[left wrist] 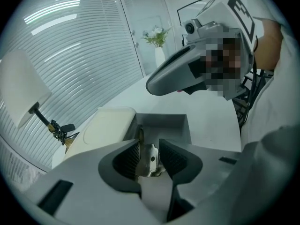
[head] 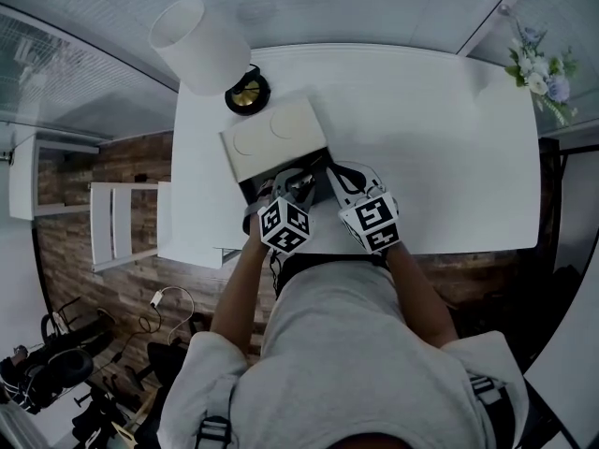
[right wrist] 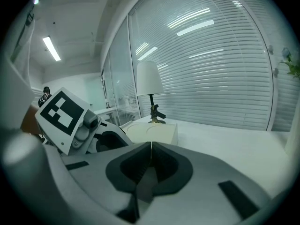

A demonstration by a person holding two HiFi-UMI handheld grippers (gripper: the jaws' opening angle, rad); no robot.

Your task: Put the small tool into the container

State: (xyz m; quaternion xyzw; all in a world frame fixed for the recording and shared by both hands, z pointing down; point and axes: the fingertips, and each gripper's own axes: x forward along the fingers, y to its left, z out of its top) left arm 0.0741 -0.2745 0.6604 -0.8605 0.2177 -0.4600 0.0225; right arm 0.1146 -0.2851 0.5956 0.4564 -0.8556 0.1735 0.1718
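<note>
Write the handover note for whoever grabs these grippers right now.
Left gripper: shut on the small tool, held at the container opening.
Right gripper: shut, empty, close beside the left.
Container: on the table; cream lid covers only part, grey compartment open.
Done: tool grasped and at the opening.
Left: lower it in, open the fingers, withdraw.

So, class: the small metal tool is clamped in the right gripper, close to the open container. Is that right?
Not quite. The small metal tool is clamped in the left gripper, not the right, close to the open container. The left gripper view shows it between the jaws; the right gripper is shut on nothing.
</note>
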